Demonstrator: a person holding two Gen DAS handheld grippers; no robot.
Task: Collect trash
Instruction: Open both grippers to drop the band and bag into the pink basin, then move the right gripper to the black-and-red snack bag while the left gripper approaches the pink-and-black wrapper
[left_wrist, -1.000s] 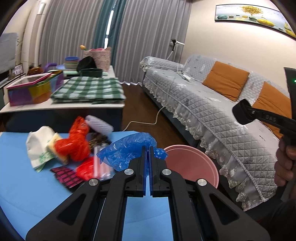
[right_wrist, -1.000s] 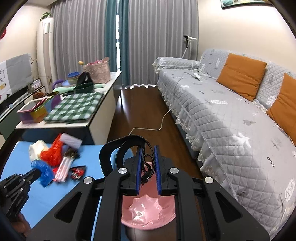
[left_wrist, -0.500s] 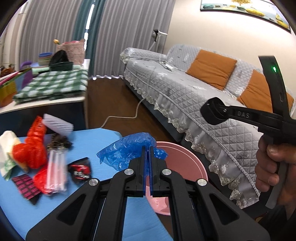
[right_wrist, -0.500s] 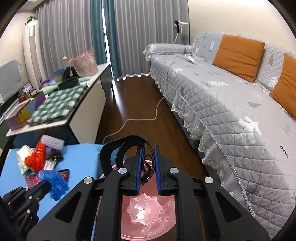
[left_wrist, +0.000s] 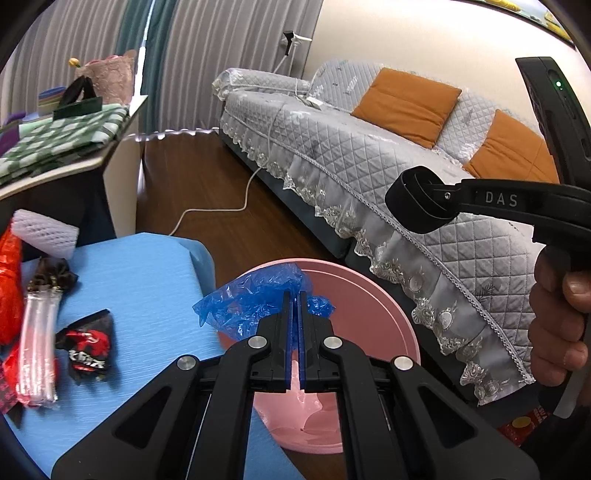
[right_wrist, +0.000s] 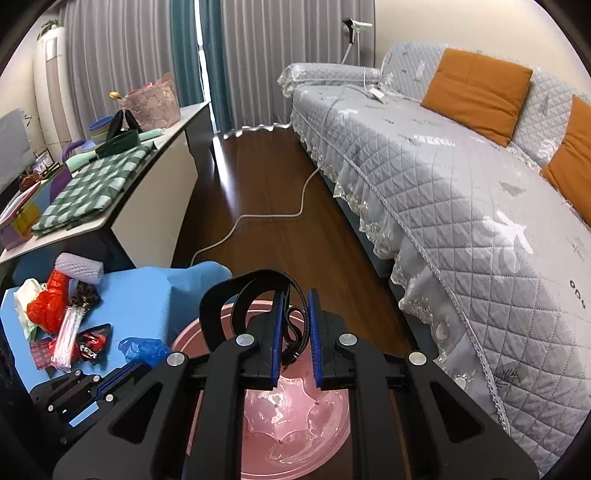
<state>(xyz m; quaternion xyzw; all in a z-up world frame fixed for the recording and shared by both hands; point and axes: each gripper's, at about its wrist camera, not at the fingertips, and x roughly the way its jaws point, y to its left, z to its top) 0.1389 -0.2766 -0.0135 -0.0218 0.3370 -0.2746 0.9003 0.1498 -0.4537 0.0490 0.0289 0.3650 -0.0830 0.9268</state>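
Observation:
My left gripper (left_wrist: 294, 295) is shut on a crumpled blue plastic bag (left_wrist: 255, 299) and holds it over the near rim of a pink basin (left_wrist: 365, 295) on the floor. The bag also shows in the right wrist view (right_wrist: 142, 349). My right gripper (right_wrist: 294, 295) is shut on a black strap (right_wrist: 255, 291) above the same basin (right_wrist: 295, 424), which holds a clear plastic piece. More trash lies on the blue table (left_wrist: 140, 266): a red bag (right_wrist: 46, 306), a black-red wrapper (left_wrist: 88, 343), clear tubes (left_wrist: 35, 350), a white foam sleeve (left_wrist: 44, 236).
A grey quilted sofa (right_wrist: 461, 166) with orange cushions runs along the right. A white side table (right_wrist: 110, 184) with a green checked cloth stands at left. A white cable (right_wrist: 258, 218) lies on the dark wood floor between them.
My left gripper has carried the blue bag to the right, from above the table to over the pink basin. My right gripper with the strap has stayed over the basin.

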